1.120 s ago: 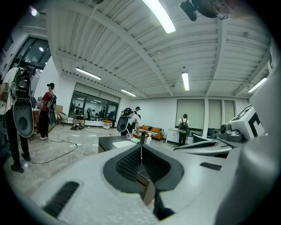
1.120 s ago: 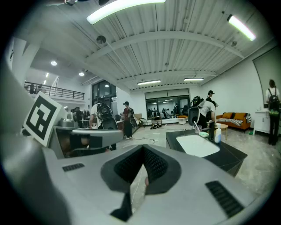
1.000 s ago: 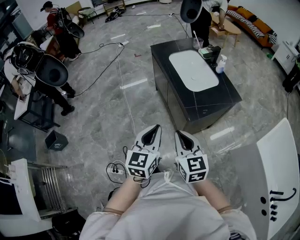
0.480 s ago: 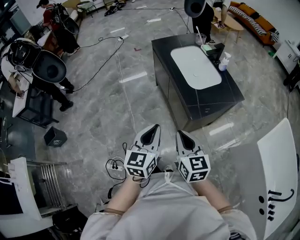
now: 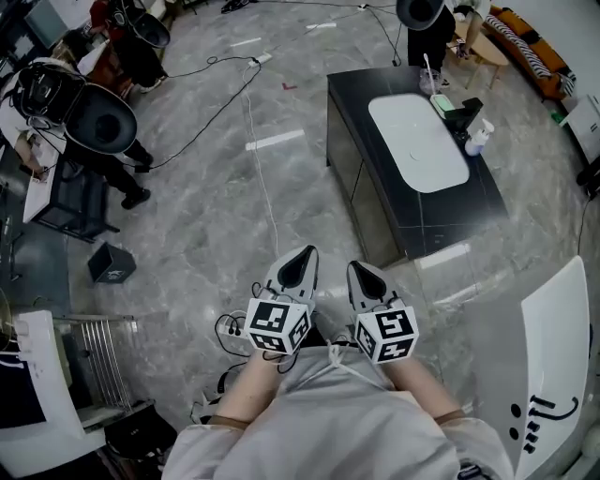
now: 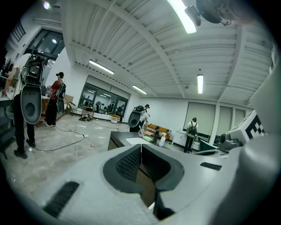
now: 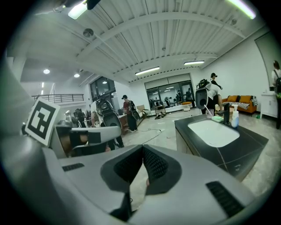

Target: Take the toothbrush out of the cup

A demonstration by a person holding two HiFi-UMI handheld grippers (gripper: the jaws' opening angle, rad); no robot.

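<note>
A clear cup (image 5: 430, 82) with a white toothbrush (image 5: 427, 64) upright in it stands at the far end of a black counter (image 5: 441, 220), beside the white sink (image 5: 417, 141). The right gripper view shows the cup (image 7: 208, 113) and toothbrush (image 7: 205, 107) far ahead. My left gripper (image 5: 305, 251) and right gripper (image 5: 356, 266) are held side by side close to my body, well short of the counter, over the floor. Both are shut with nothing between the jaws, as seen at the left gripper (image 6: 141, 145) and the right gripper (image 7: 143, 147).
A black faucet (image 5: 464, 111) and a soap bottle (image 5: 478, 139) stand by the sink. Cables (image 5: 258, 159) run across the grey marble floor. People with equipment stand at the left (image 5: 98, 122) and behind the counter (image 5: 427, 23). A white unit (image 5: 553, 347) is at the right.
The counter and cup have shifted to the right in the head view as the view turned. Both grippers keep the same pose and stay shut.
</note>
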